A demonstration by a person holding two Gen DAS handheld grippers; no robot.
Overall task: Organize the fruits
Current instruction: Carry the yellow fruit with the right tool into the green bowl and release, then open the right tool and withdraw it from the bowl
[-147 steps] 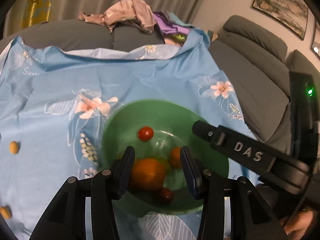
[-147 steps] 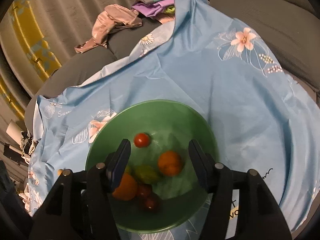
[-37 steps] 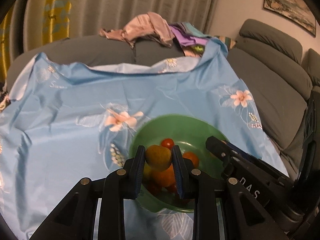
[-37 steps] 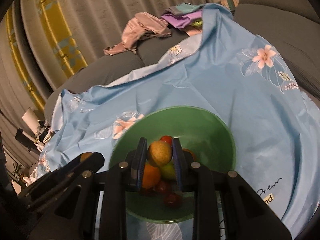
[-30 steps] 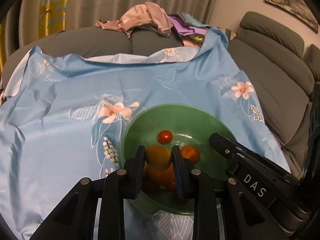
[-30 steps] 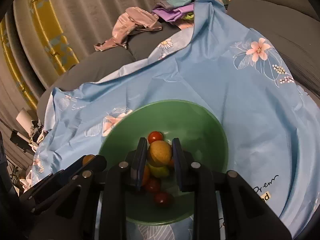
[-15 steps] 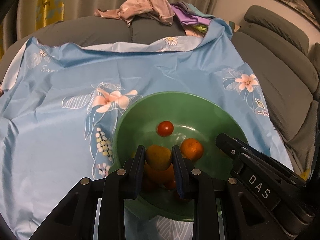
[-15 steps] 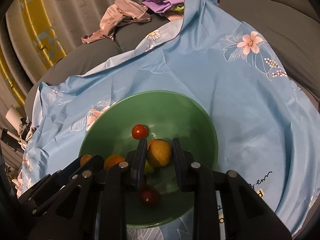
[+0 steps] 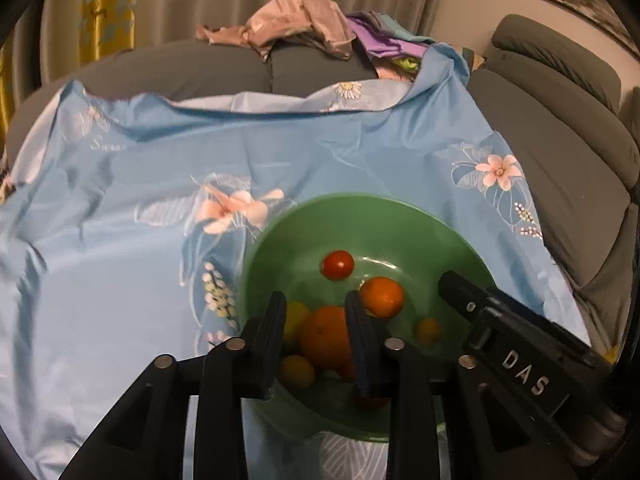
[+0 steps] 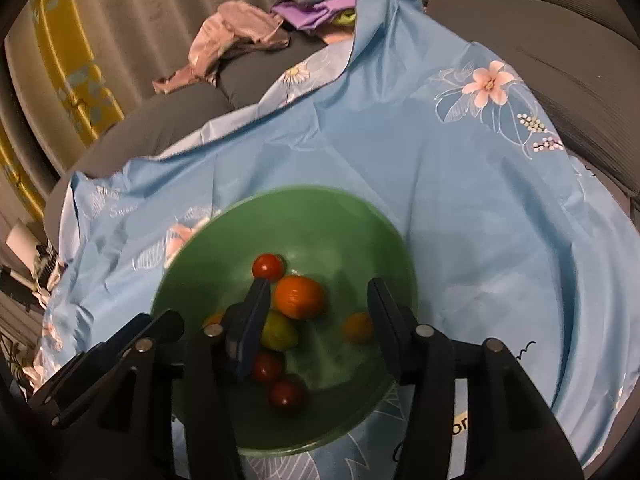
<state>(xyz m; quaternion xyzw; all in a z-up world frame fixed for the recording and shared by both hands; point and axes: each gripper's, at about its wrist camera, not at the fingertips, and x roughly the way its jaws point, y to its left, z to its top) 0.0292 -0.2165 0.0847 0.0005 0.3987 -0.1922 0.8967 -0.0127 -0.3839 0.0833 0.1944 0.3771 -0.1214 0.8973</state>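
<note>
Both grippers hover over a green bowl on a blue flowered cloth. The left gripper and the right gripper have just been opening; nothing is pinched between either pair of fingers now. The fruits lie loose in the bowl: oranges, including one large orange, red tomatoes and small yellow fruits. No fruit shows on the visible cloth, so gathering looks nearly or fully done.
</note>
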